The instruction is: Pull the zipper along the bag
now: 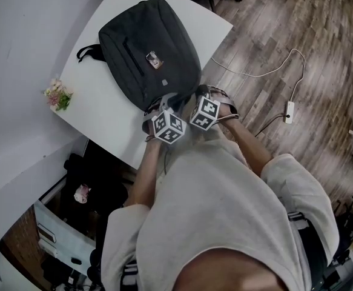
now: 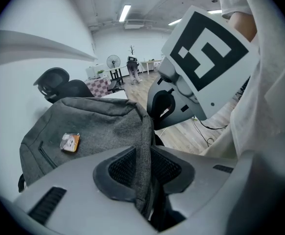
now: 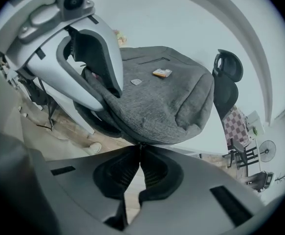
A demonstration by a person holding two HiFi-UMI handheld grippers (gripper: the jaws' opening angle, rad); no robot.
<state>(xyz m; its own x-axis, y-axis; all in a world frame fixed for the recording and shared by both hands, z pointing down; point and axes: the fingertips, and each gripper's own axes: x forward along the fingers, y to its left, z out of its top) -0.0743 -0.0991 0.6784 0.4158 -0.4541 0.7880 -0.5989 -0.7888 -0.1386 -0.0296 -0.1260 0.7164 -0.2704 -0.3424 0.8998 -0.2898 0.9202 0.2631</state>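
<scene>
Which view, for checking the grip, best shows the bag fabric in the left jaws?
Left gripper view: the left gripper clamps a fold of the bag. The head view hides it under marker cubes; the right gripper view shows it sideways.

A white table [image 1: 103, 102] stands on a wood-plank floor [image 1: 273, 35], with a small bunch of flowers [image 1: 57, 94] well left of the left gripper [image 1: 157, 108], a white power strip [image 1: 289, 111] on the floor right of the right gripper [image 1: 198, 93], and ceiling strip lights [image 2: 125, 12] far ahead.
</scene>
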